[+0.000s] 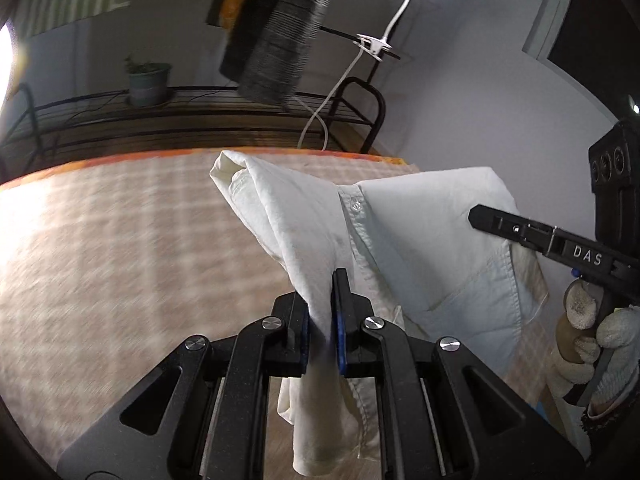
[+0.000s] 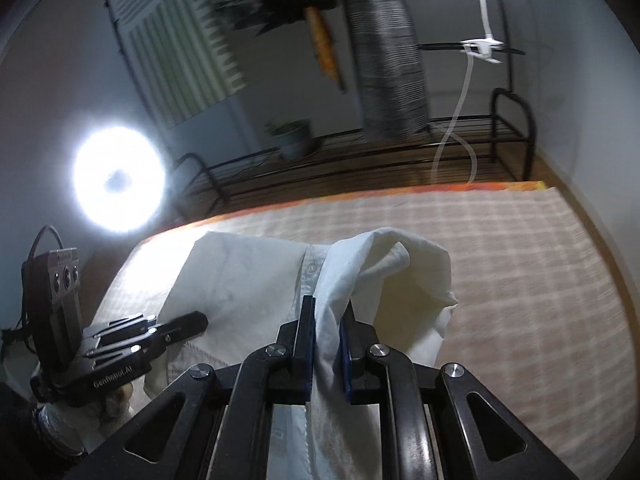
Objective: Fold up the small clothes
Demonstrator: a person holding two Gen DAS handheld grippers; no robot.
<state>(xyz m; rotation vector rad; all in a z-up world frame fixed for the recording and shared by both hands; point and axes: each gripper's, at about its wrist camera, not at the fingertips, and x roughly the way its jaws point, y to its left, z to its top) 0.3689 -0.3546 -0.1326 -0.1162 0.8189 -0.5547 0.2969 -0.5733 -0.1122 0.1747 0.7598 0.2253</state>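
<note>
Shirt point(image 1: 432, 240): white, buttoned, lifted partly off the checked table cloth point(image 1: 120, 240), near the far edge.
Left gripper point(image 1: 320, 312): clamped on a bunched fold of shirt.
Right gripper point(image 2: 328, 332): pinching another fold, fabric draped between its fingers.
Background: wire rack point(image 2: 460, 132), potted plant point(image 1: 148, 80).
</note>
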